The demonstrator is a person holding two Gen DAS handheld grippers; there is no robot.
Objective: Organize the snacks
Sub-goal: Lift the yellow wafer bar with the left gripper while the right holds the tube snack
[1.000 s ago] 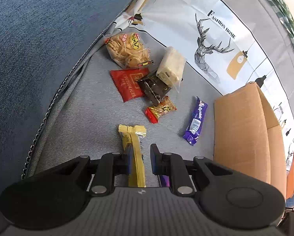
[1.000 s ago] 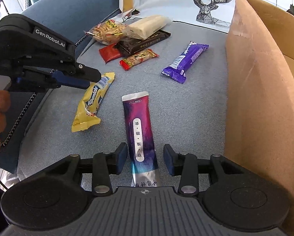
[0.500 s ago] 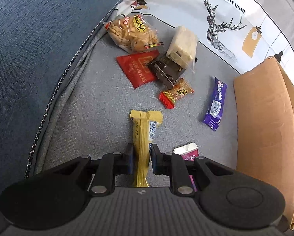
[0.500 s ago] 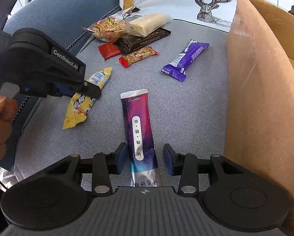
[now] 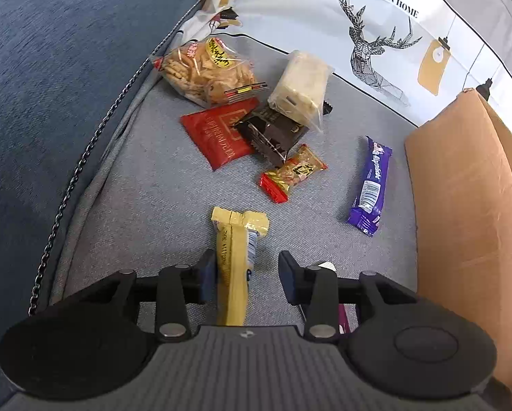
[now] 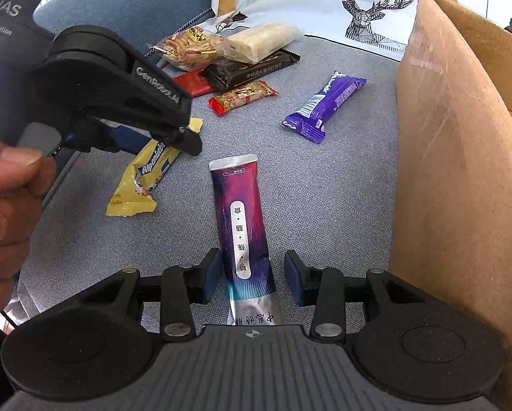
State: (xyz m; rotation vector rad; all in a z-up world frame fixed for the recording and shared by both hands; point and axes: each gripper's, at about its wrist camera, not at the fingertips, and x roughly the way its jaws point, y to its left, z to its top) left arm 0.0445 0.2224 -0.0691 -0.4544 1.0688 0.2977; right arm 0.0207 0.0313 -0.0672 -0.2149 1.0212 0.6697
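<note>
Left gripper: jaws opening; the yellow snack bar stands between them, against the left finger, with a clear gap to the right finger.
Yellow snack bar: lies on the grey sofa seat toward its front edge, just beside the purple-magenta pouch; in the right wrist view the left gripper's tips cover its upper end.
Right gripper: jaws partly apart; the pouch lies between them, with a gap on each side, so nothing is gripped.
Purple-magenta pouch: flat on the seat, lengthwise along the fingers, near the cardboard box.
Cardboard box: stands open at the seat's right side.
Purple chocolate bar: alone on the seat, between the box and the pile.
Pile at the seat's back edge: bag of crackers, pale wrapped block resting on a dark brown bar, red packet, small red-ended snack.
Deer-print cushion: behind the pile.
Hand: holds the left gripper's handle.
</note>
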